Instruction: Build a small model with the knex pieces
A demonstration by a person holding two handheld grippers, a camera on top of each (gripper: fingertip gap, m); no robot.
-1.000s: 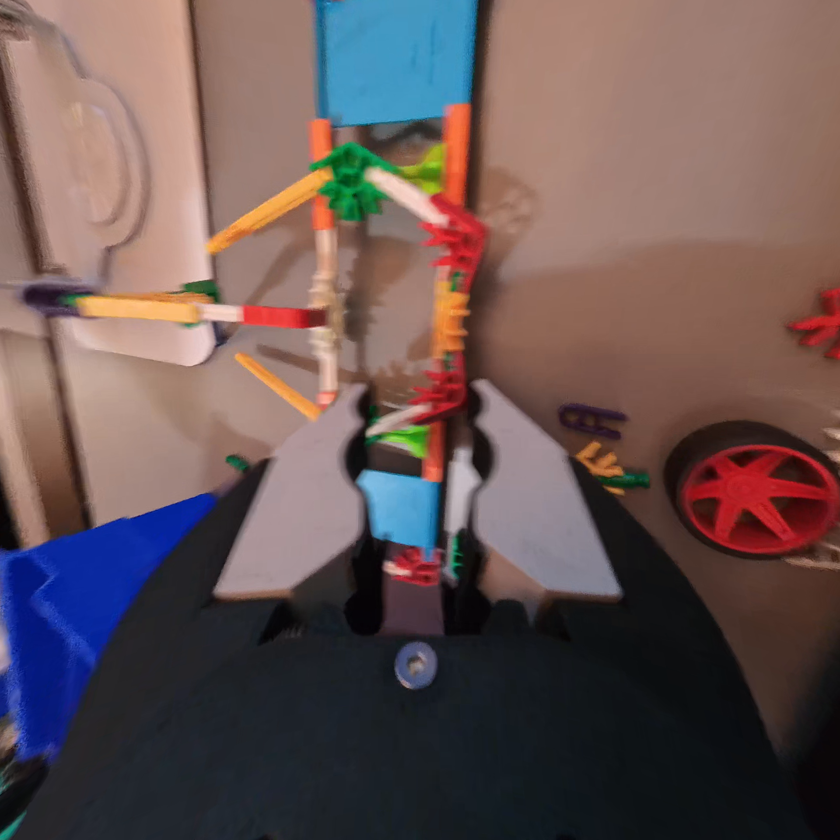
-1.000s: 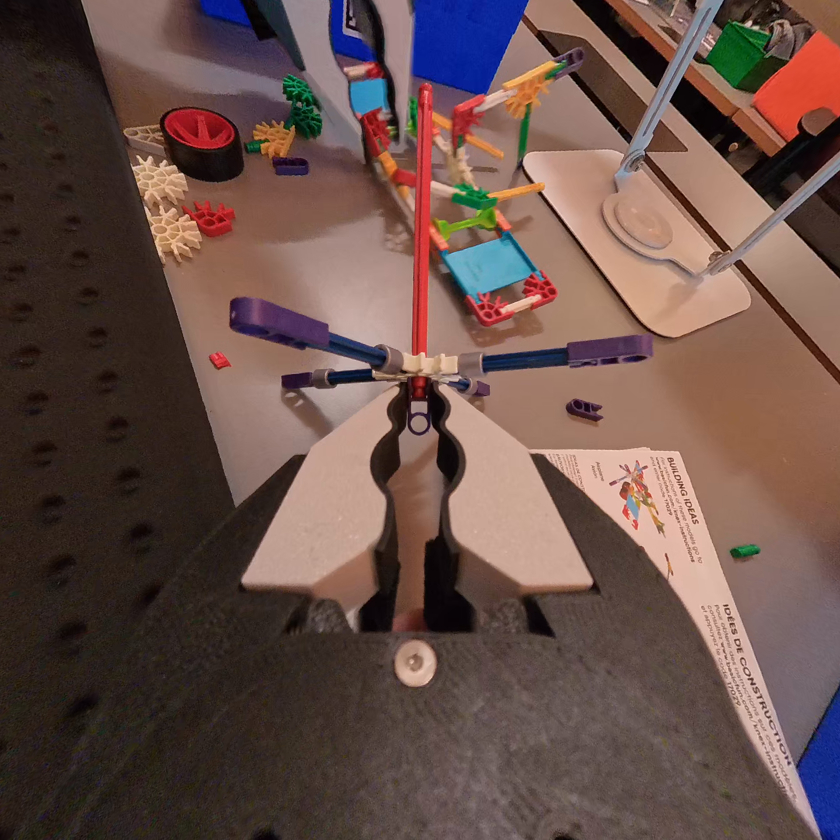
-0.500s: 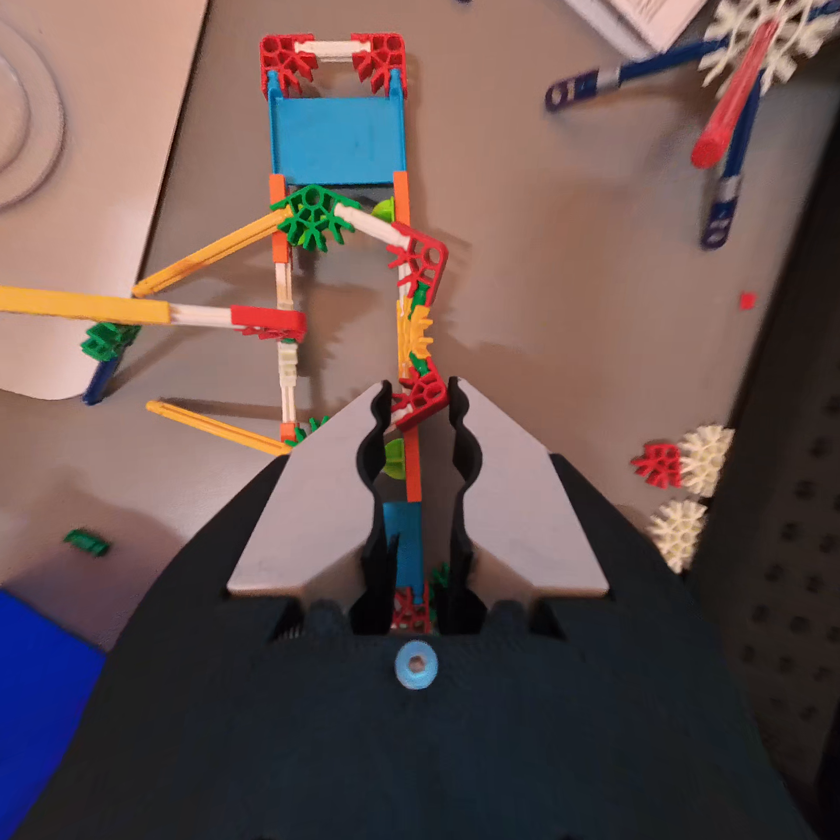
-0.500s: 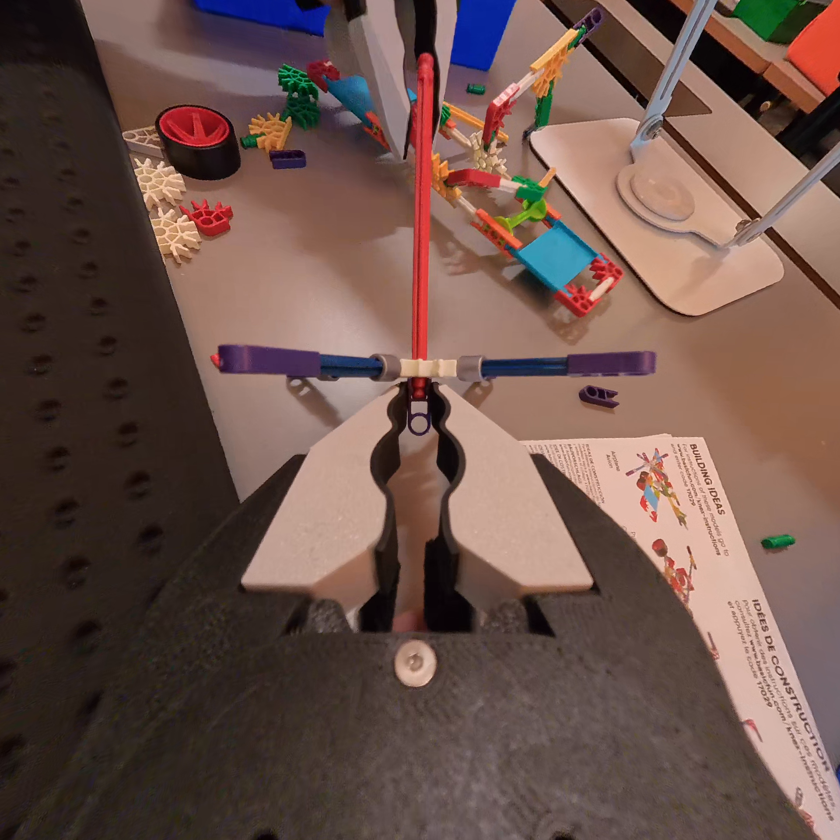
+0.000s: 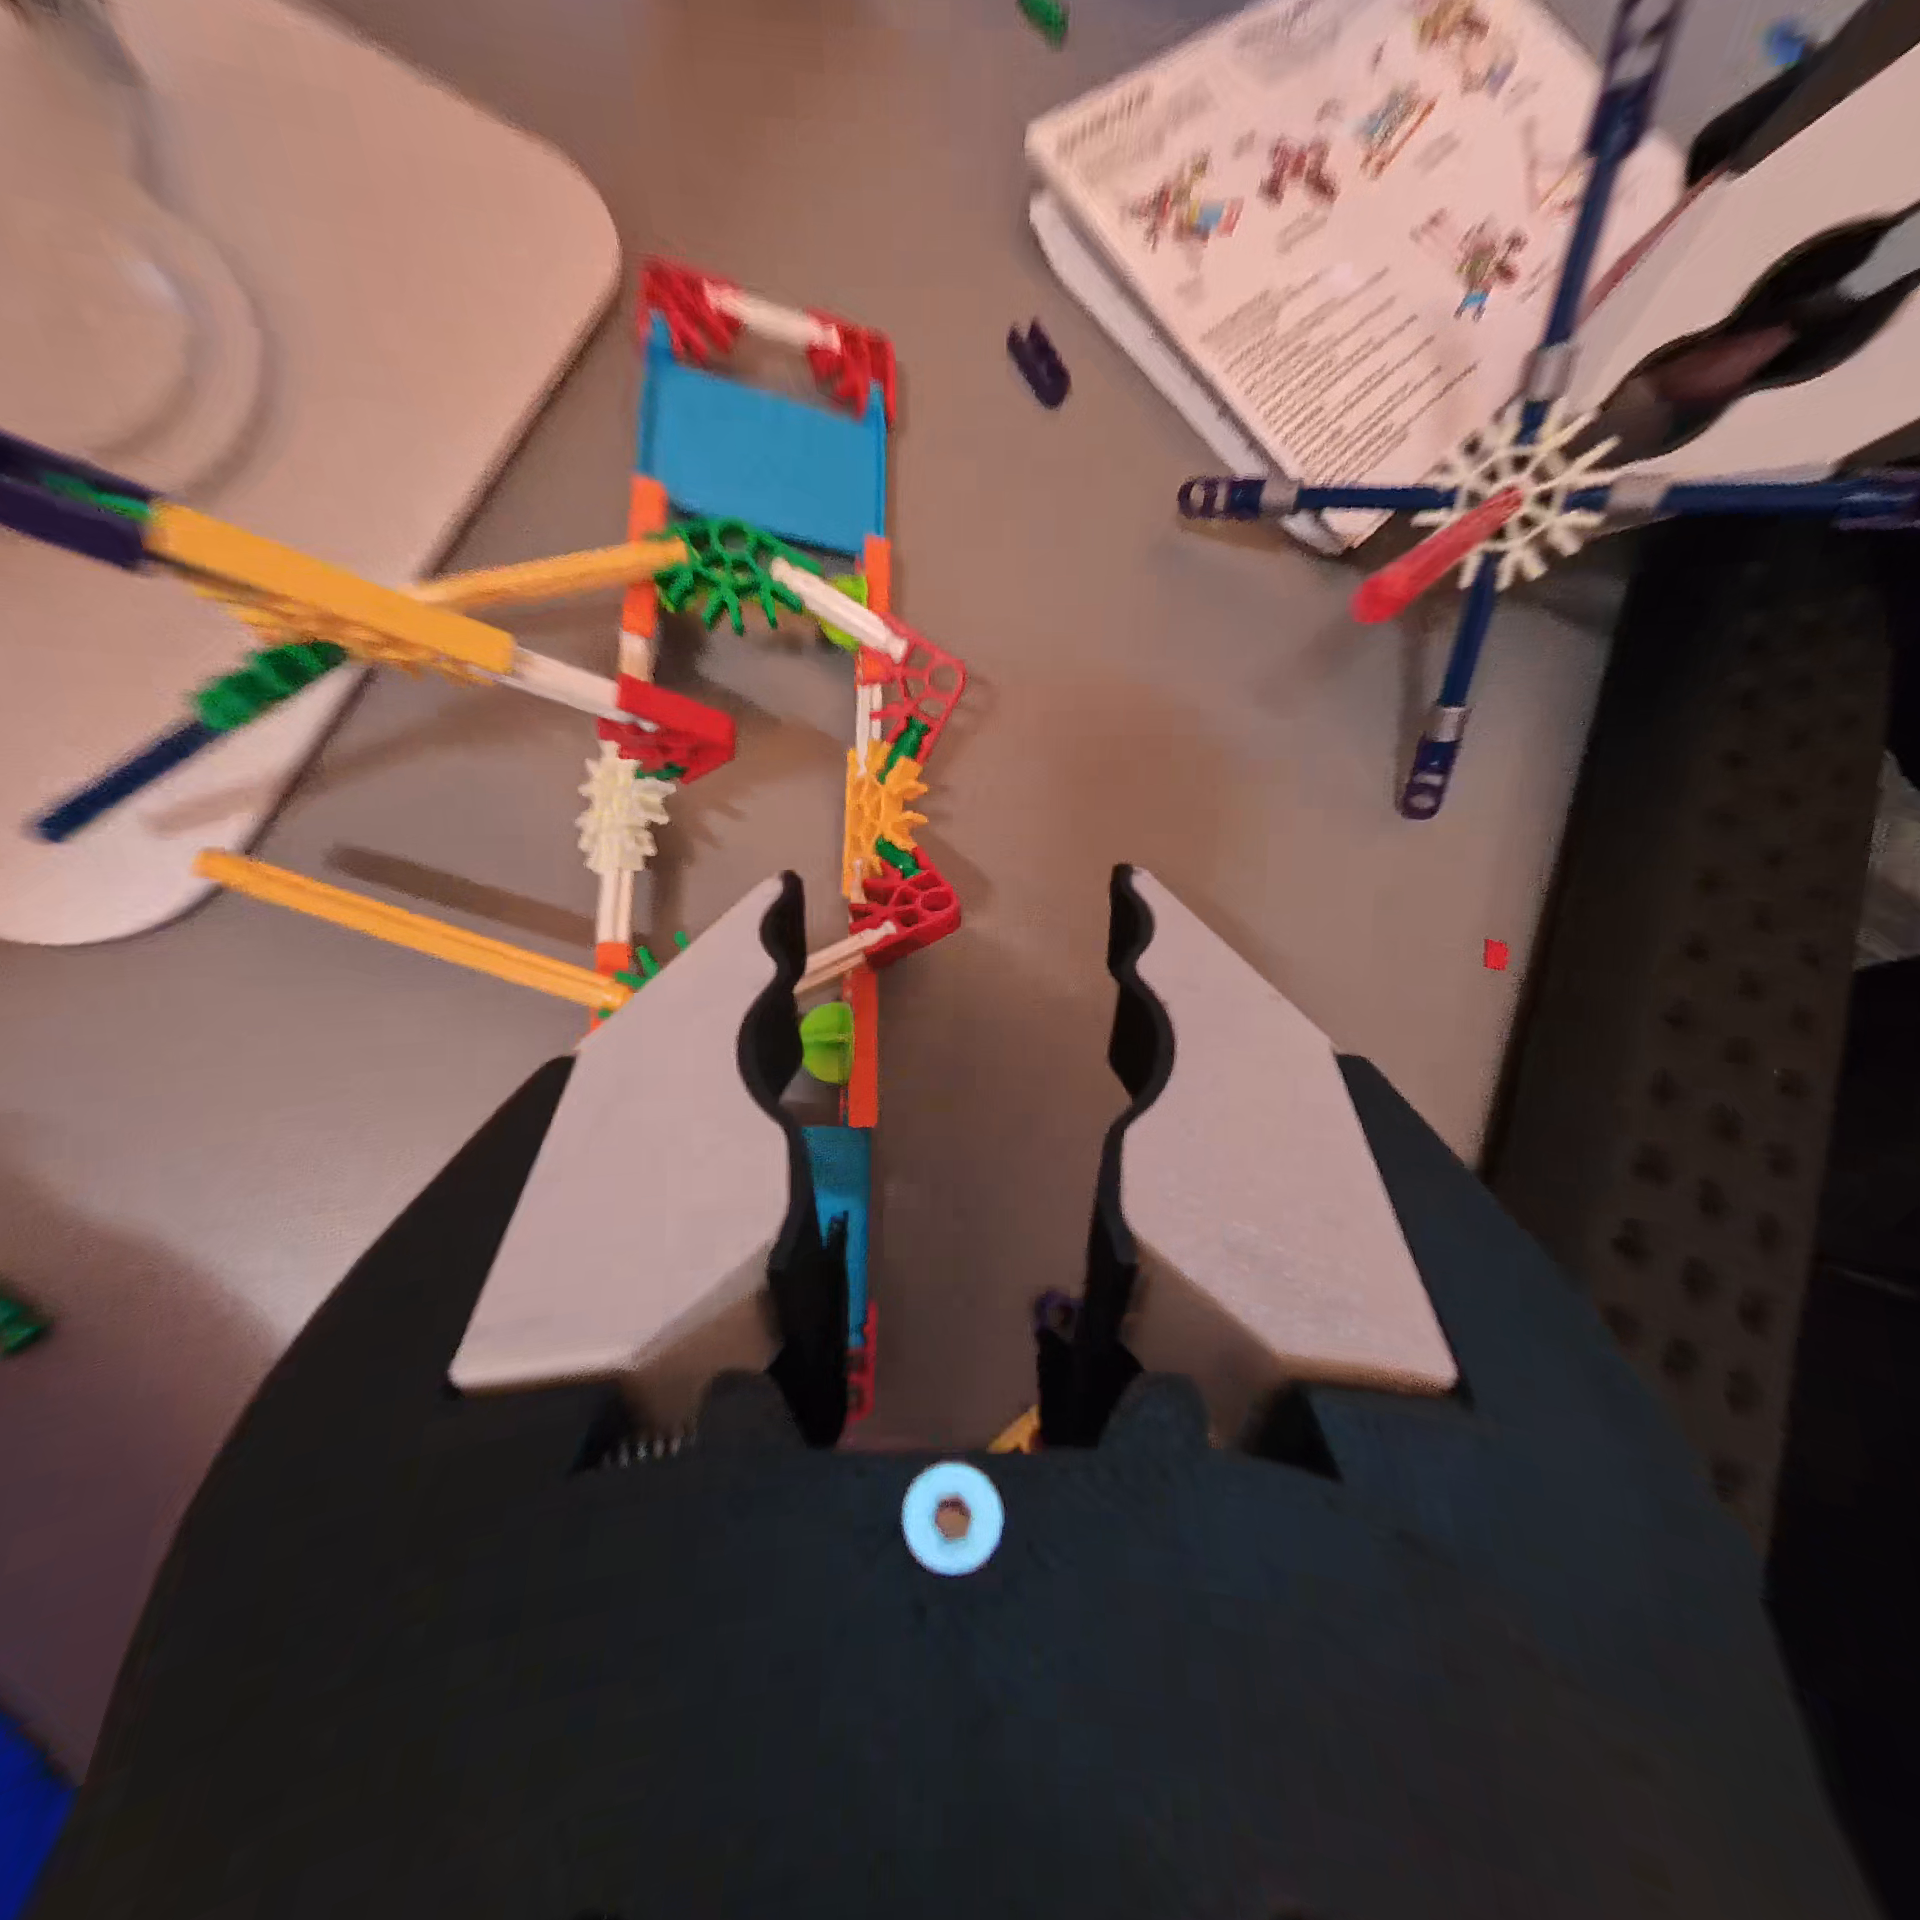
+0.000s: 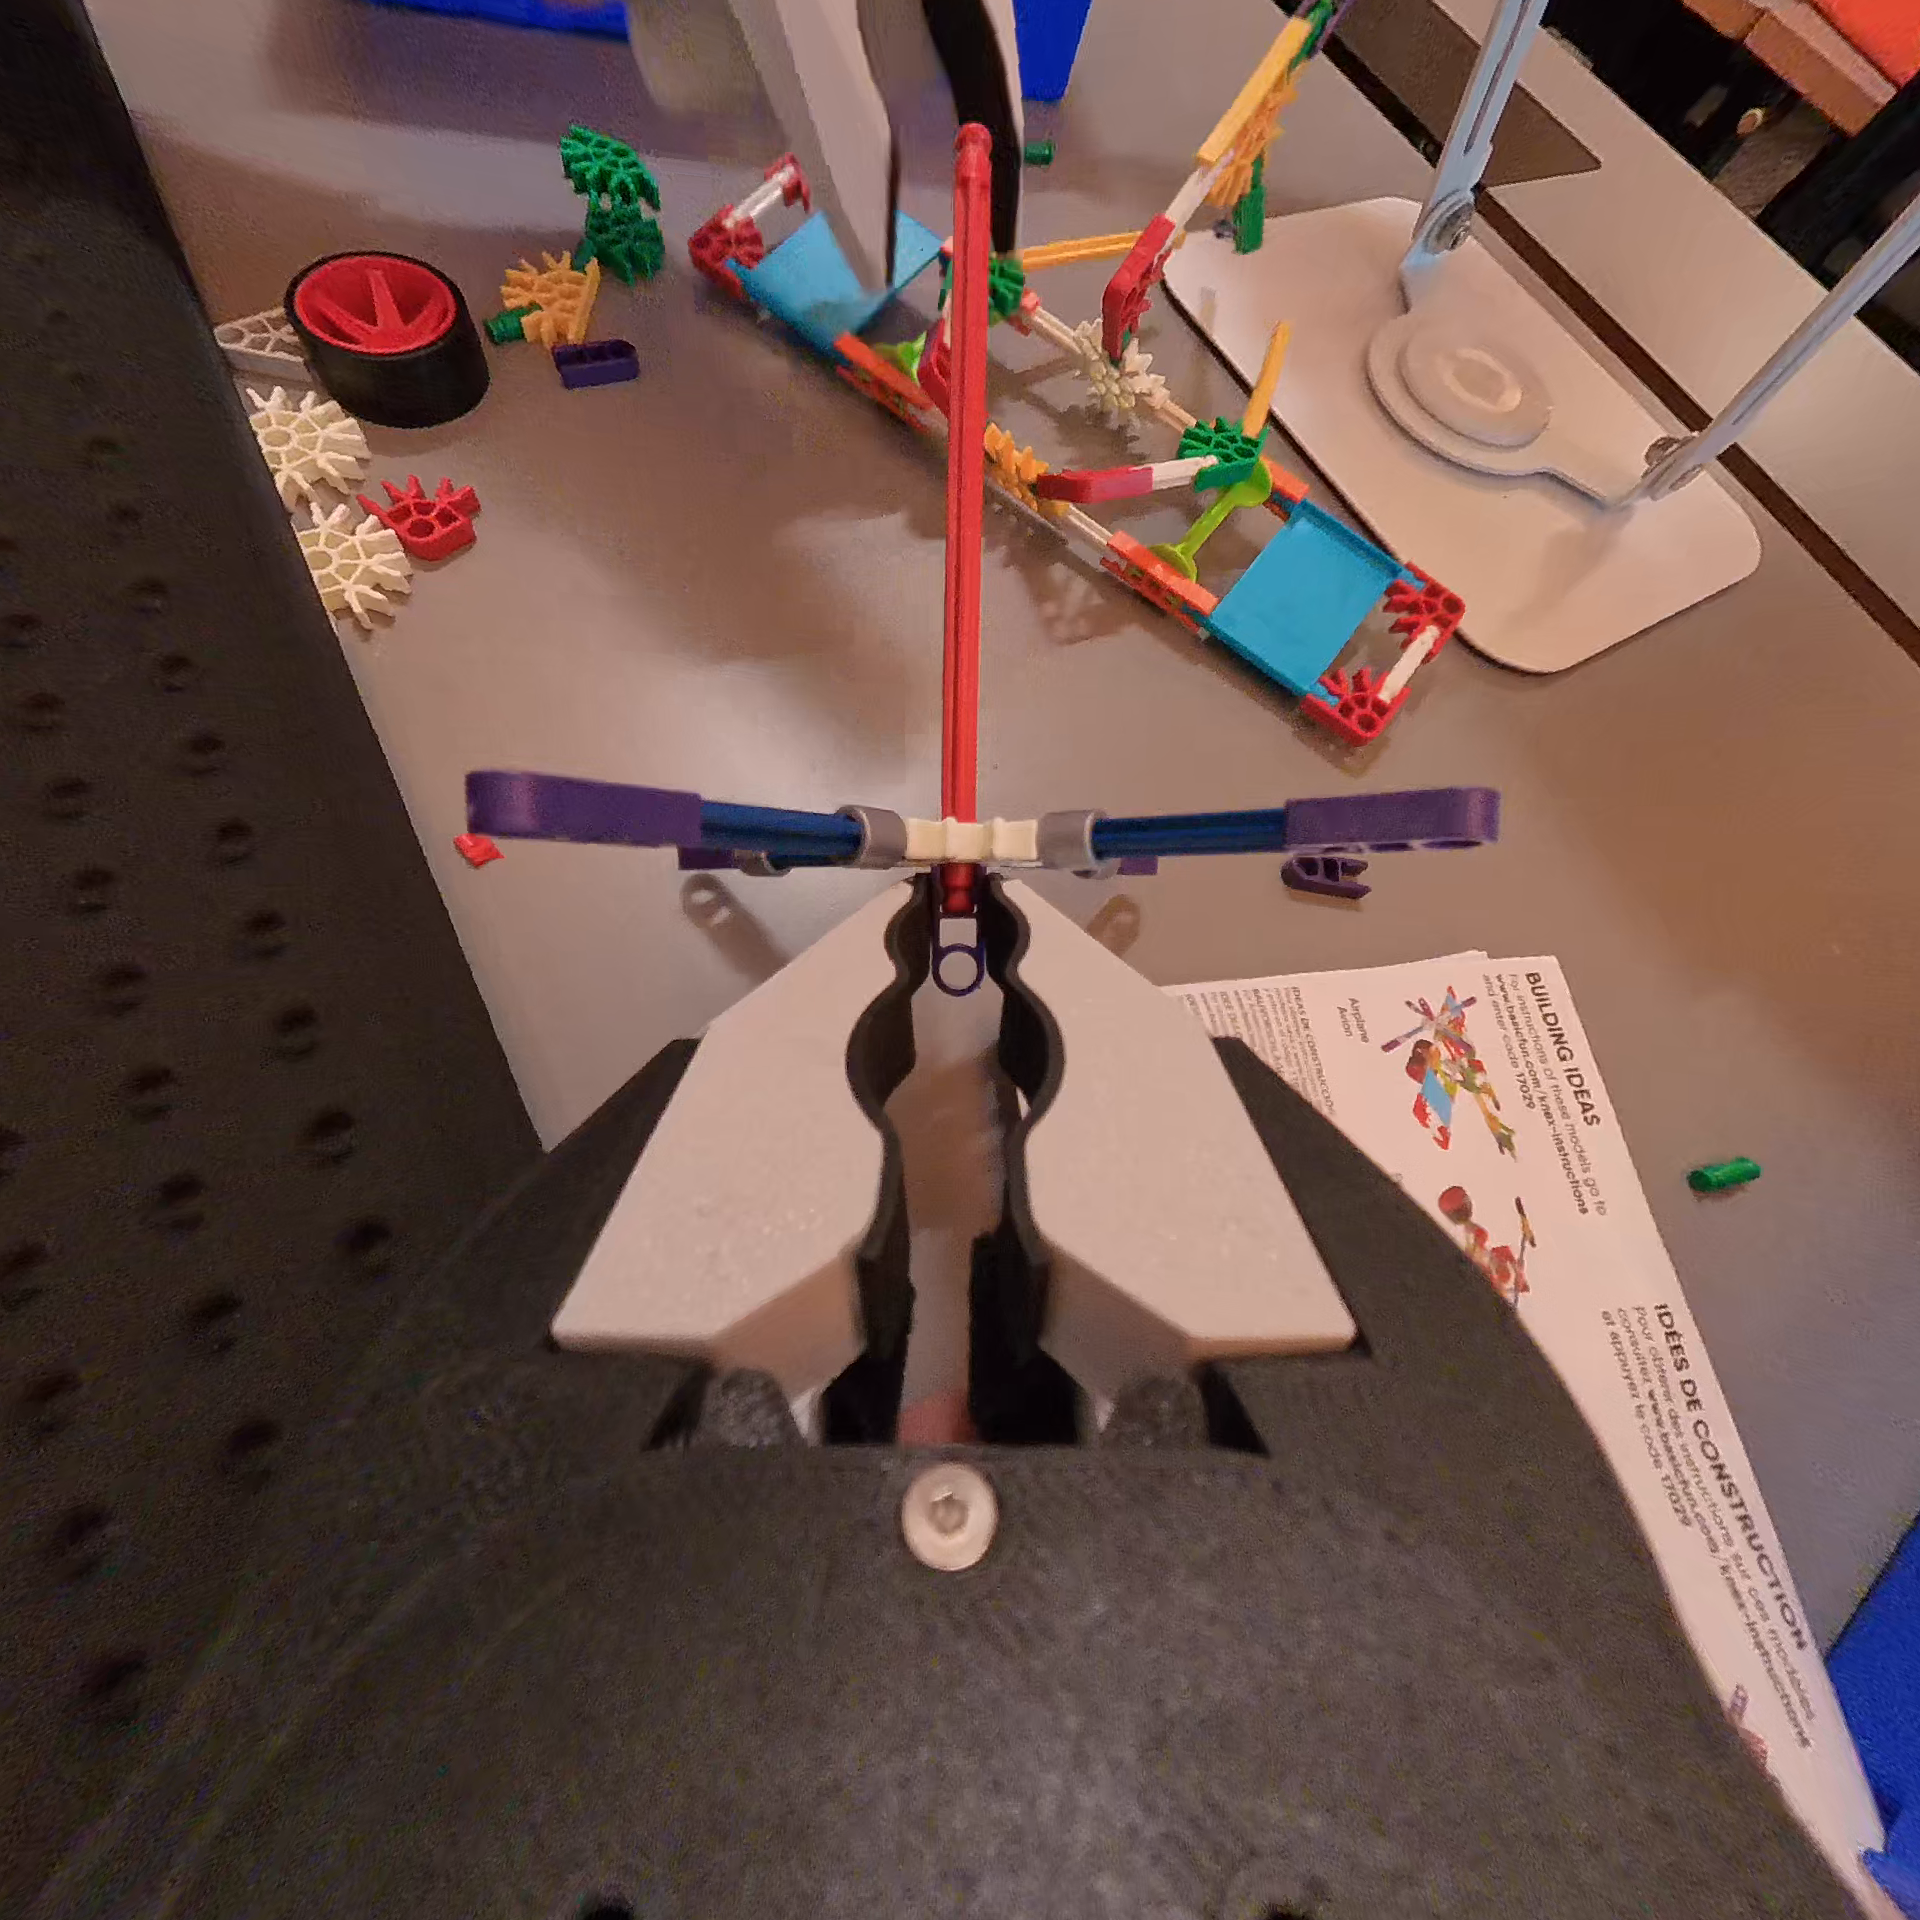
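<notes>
In the left wrist view, the left gripper [image 5: 951,940] is hanging over the grey table [image 5: 1195,790] with its jaws standing wide apart and gripping nothing. The long construction-toy frame [image 5: 764,665] is lying flat on the table, its near end running under the left finger [image 5: 665,1122], so the gripper is sitting just above that end; whether the finger is touching the frame I cannot tell. The frame's yellow rods [image 5: 384,914] are sticking out sideways toward the pale lamp base [image 5: 436,260]. Off to the right, the right gripper [image 5: 1704,343] is showing with the propeller piece in front of a printed booklet [image 5: 1320,249].

In the right wrist view, the right gripper [image 6: 958,904] is pinching the propeller piece [image 6: 966,831] at its hub end, jaws pressed close on the short stub, which is keeping the long red rod [image 6: 966,468] pointing straight ahead and the blue-and-purple blades spread crosswise, clear of the table. Beyond it, the toy frame [image 6: 1299,592] is lying diagonally, with the left gripper [image 6: 894,135] standing over its far end. A red wheel with a black tyre [image 6: 390,332] and loose white connectors [image 6: 332,499] are lying near the perforated black board [image 6: 156,727].
</notes>
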